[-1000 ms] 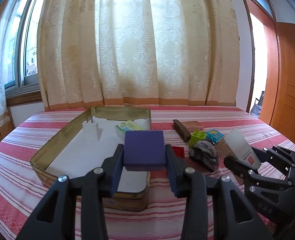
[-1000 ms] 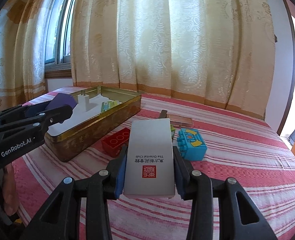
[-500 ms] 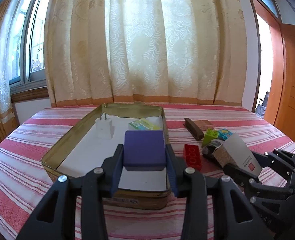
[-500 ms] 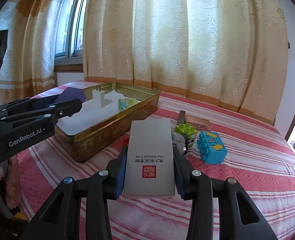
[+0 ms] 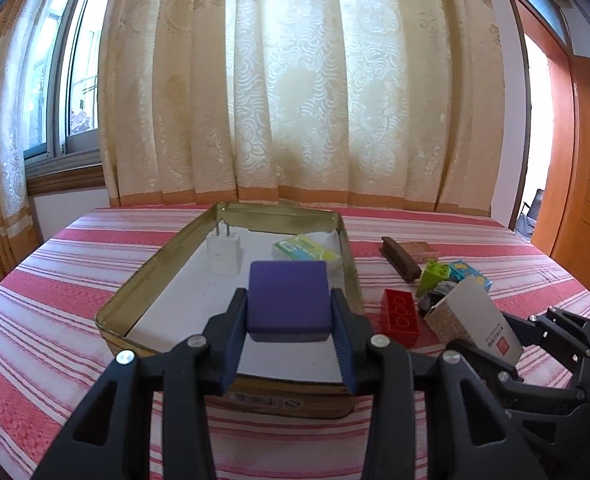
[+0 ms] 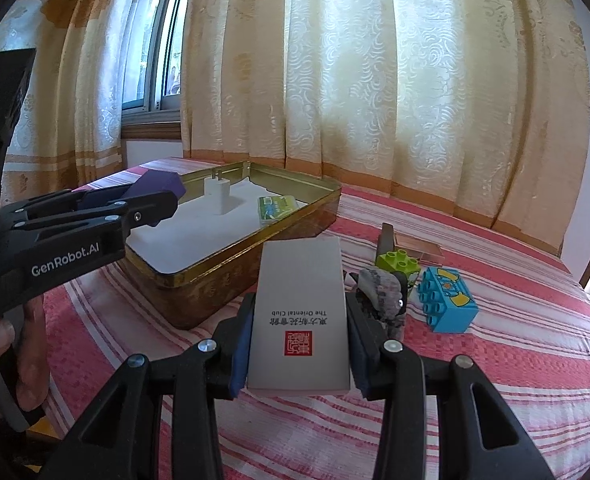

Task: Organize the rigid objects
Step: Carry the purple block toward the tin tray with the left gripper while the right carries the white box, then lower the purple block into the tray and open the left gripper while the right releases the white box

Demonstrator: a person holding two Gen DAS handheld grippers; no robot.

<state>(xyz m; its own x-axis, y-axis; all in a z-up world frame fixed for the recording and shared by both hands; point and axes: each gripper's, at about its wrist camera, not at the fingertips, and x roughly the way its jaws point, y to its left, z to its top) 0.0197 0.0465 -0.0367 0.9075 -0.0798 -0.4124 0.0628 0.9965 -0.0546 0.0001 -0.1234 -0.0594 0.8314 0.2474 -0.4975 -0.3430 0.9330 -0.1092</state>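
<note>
Count: one gold tin [image 5: 143,300] at frame centre, holding one white plug [image 5: 224,251] and one green packet [image 5: 306,251]. Right of tin: one red brick [image 5: 399,317], one green brick [image 5: 433,273], one blue brick [image 6: 447,300], one brown bar [image 5: 399,260].

Left gripper [image 5: 289,330] pinching one purple block [image 5: 288,299] above tin's near end. Right gripper [image 6: 299,350] pinching one white box [image 6: 299,312], lower centre.

Versus 1.0 s ago: tin shifted rightward in left view; red brick now fully exposed.

Cream patterned curtains [image 5: 303,92] hang behind the red-and-white striped tablecloth [image 5: 55,280]; a window [image 5: 59,92] shows at left, an orange wooden door [image 5: 587,168] at right.
</note>
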